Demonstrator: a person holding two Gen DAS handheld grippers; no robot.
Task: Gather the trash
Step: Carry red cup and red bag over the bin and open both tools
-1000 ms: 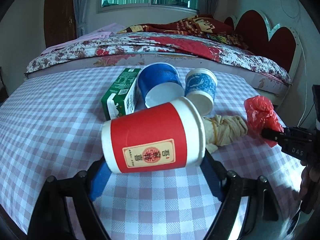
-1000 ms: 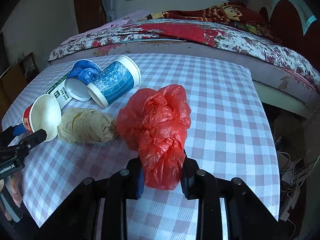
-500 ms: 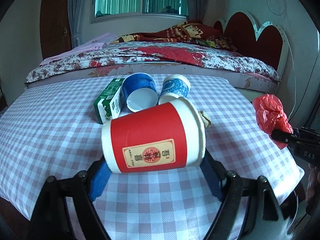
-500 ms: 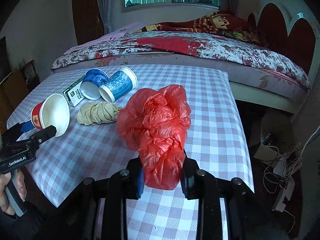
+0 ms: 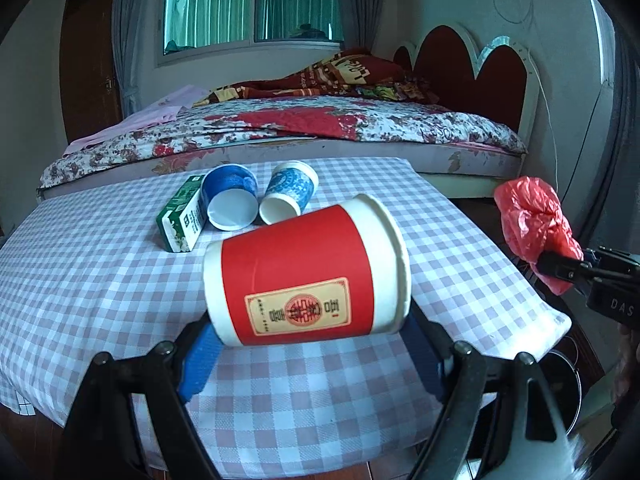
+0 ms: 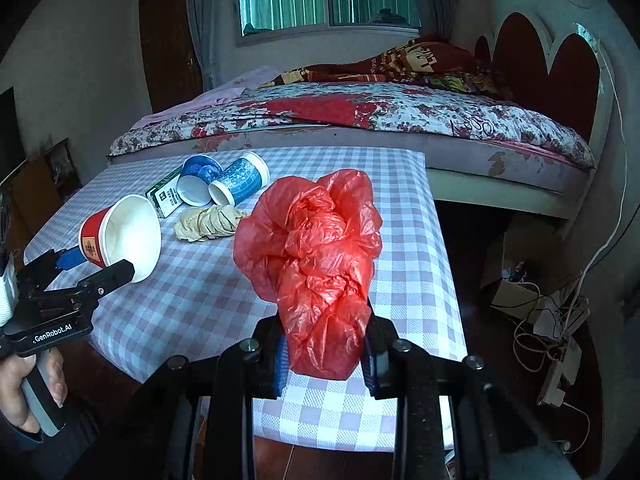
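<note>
Clamping an empty red cup (image 5: 304,272), the left gripper (image 5: 308,344); right gripper (image 6: 324,352) pinches a red bag (image 6: 312,256)

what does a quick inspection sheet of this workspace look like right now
surface: table under a checked cloth, in front of a bed.
job's things: red cup on its side in the left gripper; red bag in the right gripper; two blue cups, a green carton and a beige wad lie on the table.
clutter: boxes on the floor beside the table.
grippers: left shut on the red cup, right shut on the red bag, both lifted off the cloth.
cables: loose tangle on the floor; a white cord hangs by the headboard.
surroundings: window, dark door, a dark pot below the table edge.
</note>
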